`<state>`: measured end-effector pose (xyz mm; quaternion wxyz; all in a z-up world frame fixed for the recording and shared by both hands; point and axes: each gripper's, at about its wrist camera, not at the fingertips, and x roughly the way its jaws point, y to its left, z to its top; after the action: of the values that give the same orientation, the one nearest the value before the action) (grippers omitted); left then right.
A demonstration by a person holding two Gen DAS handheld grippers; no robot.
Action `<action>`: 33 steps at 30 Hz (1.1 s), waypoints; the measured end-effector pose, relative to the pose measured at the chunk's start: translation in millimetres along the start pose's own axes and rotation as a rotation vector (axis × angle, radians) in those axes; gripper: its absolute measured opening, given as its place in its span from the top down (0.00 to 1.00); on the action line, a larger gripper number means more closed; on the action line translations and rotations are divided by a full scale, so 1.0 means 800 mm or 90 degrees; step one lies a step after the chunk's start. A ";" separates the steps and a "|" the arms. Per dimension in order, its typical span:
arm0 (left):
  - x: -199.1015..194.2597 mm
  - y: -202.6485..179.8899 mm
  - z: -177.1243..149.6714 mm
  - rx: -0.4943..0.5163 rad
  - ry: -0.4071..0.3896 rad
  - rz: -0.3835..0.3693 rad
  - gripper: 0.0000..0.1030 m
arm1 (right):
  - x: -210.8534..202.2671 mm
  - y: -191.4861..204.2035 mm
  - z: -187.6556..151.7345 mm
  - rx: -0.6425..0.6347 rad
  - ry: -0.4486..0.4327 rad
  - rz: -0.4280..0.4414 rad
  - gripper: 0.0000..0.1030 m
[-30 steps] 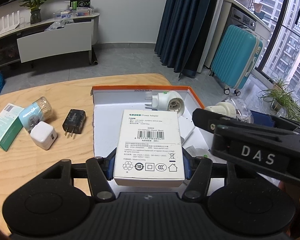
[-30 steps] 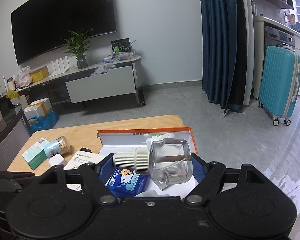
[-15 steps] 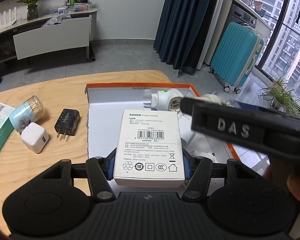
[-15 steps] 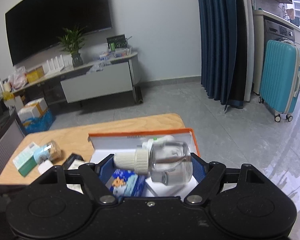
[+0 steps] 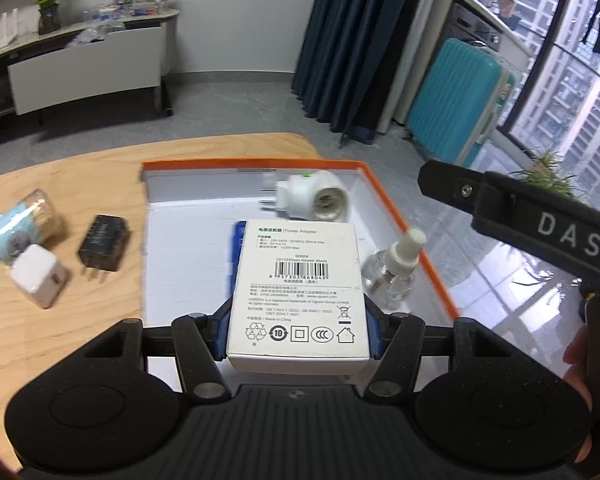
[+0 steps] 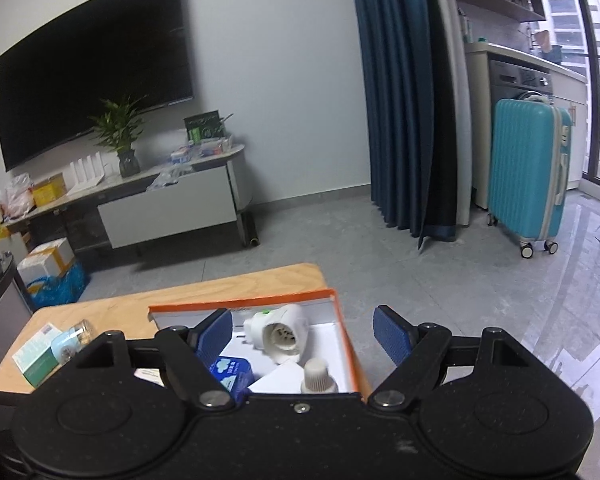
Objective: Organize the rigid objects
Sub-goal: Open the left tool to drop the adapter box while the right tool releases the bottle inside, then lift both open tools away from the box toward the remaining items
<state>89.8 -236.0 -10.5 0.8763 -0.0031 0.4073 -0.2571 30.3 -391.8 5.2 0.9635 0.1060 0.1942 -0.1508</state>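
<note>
Bottle (image 5: 392, 276) lies in tray (image 5: 400, 216), cap pointing up-right.

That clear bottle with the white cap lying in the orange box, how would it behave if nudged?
The clear bottle lies on its side, so it would probably roll. Its smooth, glassy wall looks slippery and possibly fragile.

hidden: blue box (image 5: 236, 256) mostly under adapter box (image 5: 300, 292) | bottle (image 6: 318, 376) body behind tongs
</note>
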 end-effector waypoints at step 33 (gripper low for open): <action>-0.079 0.071 -0.021 -0.084 -0.020 0.104 0.16 | -0.048 0.065 -0.014 -0.044 0.014 0.054 0.10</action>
<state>68.9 -154.4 11.1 0.8985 -0.0319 0.4087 -0.1571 10.0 -330.7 18.1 0.9700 0.0824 0.2049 -0.1018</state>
